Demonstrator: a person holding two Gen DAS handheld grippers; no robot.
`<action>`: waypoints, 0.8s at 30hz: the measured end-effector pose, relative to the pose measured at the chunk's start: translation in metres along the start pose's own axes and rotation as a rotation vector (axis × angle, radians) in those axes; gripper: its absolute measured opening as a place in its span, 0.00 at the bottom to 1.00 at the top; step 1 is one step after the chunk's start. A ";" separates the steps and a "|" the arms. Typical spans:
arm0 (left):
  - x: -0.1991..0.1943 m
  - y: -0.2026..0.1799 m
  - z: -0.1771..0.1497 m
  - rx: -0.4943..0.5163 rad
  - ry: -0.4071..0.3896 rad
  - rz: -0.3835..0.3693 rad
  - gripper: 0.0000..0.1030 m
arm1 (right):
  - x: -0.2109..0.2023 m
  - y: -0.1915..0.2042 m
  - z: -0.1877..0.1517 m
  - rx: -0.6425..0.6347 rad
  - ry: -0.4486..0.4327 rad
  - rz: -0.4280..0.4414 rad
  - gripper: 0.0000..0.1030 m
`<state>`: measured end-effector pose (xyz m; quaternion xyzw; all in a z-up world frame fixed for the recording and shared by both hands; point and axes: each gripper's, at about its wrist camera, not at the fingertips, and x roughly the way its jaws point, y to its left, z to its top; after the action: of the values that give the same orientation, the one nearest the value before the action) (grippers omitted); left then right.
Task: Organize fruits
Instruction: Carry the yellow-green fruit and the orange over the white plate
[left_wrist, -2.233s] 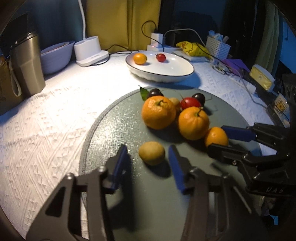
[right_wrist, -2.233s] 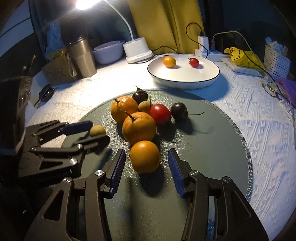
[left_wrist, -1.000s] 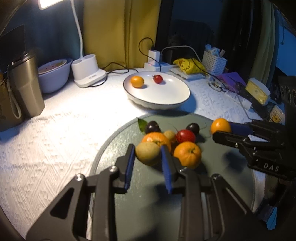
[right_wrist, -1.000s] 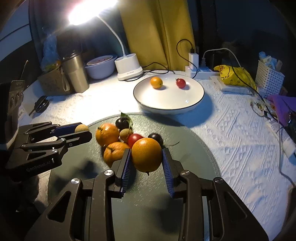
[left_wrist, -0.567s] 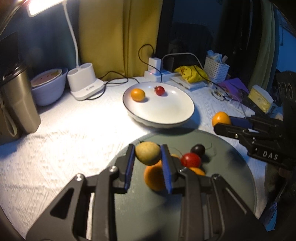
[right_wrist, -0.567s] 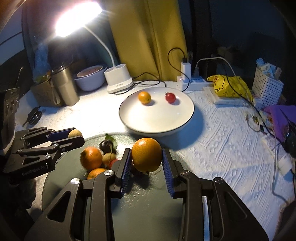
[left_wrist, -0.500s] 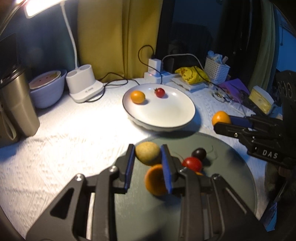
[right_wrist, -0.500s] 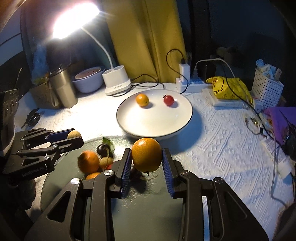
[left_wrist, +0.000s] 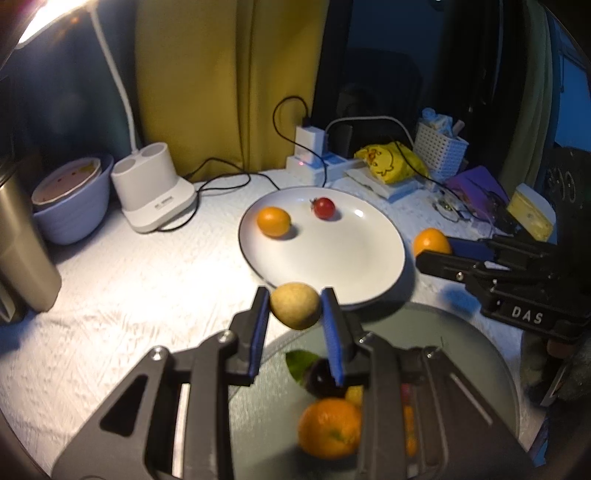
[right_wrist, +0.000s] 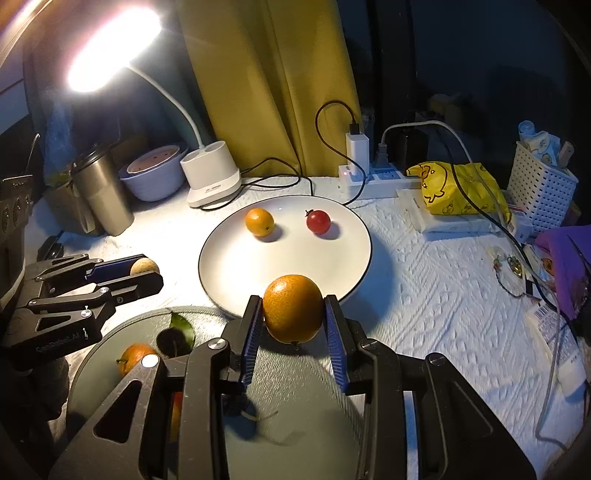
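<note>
Both fruits lifted off the mat, carried toward the plate

Since a second ago both grippers have advanced: left gripper (left_wrist: 295, 306) clamped on a dull, tan, rough-skinned round fruit (left_wrist: 294, 305), right gripper (right_wrist: 293, 314) clamped on a pebbled orange (right_wrist: 293, 308), each now at the glossy white plate's (right_wrist: 229, 273) 6 o'clock rim. Placement looks next. Kumquat (right_wrist: 259, 221) and cherry tomato (right_wrist: 317, 221) sit at its 12 o'clock; remaining fruit stays on the grey round mat (right_wrist: 295, 413).

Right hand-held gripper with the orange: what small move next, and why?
Probably ease it forward over the white plate, then lower it. The right hand-held gripper clamps the orange at the plate's near rim, and bare plate lies ahead, short of the small orange fruit and cherry tomato.
</note>
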<state>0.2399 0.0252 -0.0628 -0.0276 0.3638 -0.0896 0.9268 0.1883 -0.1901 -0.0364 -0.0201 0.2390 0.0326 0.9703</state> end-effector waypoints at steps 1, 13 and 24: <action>0.003 0.000 0.002 0.001 0.001 -0.001 0.28 | 0.002 -0.001 0.001 0.001 0.001 0.002 0.34; 0.043 0.011 0.023 -0.010 0.031 -0.001 0.28 | 0.039 -0.013 0.019 0.010 0.017 0.013 0.34; 0.073 0.014 0.035 -0.011 0.053 -0.017 0.28 | 0.073 -0.026 0.030 0.020 0.034 -0.027 0.34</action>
<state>0.3177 0.0254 -0.0876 -0.0333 0.3883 -0.0959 0.9159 0.2681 -0.2107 -0.0435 -0.0142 0.2555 0.0168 0.9666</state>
